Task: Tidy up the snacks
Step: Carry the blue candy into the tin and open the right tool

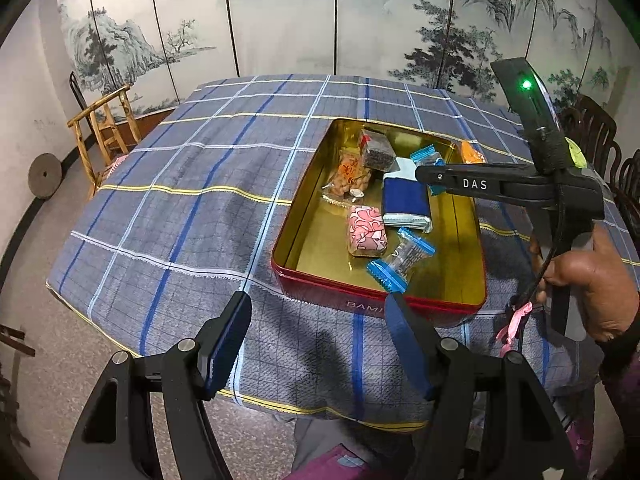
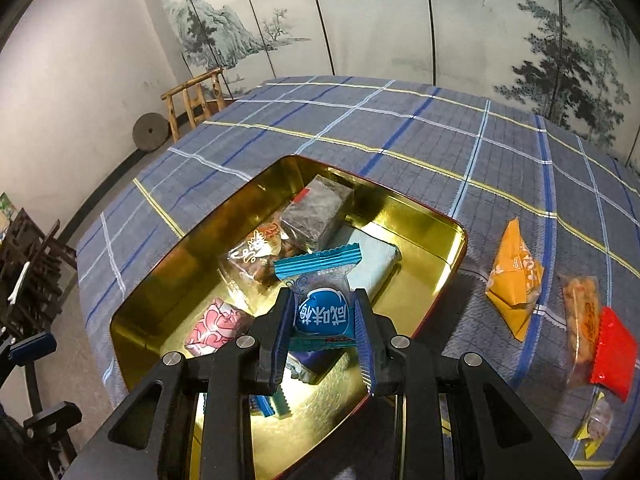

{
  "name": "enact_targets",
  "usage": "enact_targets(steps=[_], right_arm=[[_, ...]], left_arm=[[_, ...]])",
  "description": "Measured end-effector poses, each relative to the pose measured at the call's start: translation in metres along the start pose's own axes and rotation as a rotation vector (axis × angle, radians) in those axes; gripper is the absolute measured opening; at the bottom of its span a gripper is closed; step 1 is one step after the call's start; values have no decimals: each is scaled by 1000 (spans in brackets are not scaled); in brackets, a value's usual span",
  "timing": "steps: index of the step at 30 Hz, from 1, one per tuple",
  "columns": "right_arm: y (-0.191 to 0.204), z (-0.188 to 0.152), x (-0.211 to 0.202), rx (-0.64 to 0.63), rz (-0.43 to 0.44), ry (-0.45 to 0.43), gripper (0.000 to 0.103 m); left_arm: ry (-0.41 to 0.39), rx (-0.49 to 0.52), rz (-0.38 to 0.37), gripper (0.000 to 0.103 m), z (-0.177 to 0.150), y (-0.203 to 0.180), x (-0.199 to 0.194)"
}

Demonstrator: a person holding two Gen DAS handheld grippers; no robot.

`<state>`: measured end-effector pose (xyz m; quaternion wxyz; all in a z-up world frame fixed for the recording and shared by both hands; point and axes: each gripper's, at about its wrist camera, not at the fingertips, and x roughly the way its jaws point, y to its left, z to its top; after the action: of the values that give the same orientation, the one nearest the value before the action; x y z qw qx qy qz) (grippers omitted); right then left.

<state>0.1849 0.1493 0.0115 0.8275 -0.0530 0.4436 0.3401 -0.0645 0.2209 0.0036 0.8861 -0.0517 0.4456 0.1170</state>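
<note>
Overhead, the right gripper [image 2: 323,320] clamps a blue candy [image 2: 322,312] above the tin [image 2: 436,220]; the left gripper [image 1: 316,344] gapes wide at the tin's 7 o'clock, holding nothing.

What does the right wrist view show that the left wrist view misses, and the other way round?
Only the right wrist view: the right gripper shut on a blue-wrapped candy above the tin, and a red-ended snack packet lying on the tablecloth.

Only the left wrist view: the open left gripper, and the clear blue-ended candy in full.

Both: the gold-lined tin, the pink patterned packet inside it, and the orange packet outside it.
</note>
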Motion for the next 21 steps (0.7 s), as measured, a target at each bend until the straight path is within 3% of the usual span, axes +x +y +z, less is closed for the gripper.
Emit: enact_targets(steps=[17, 21], right_arm=[[0, 3, 6, 9, -13, -1, 32], [0, 3, 0, 29, 9, -15, 37]], left_arm=[[16, 20, 8, 65, -4, -3, 6], [23, 36, 17, 65, -5, -5, 7]])
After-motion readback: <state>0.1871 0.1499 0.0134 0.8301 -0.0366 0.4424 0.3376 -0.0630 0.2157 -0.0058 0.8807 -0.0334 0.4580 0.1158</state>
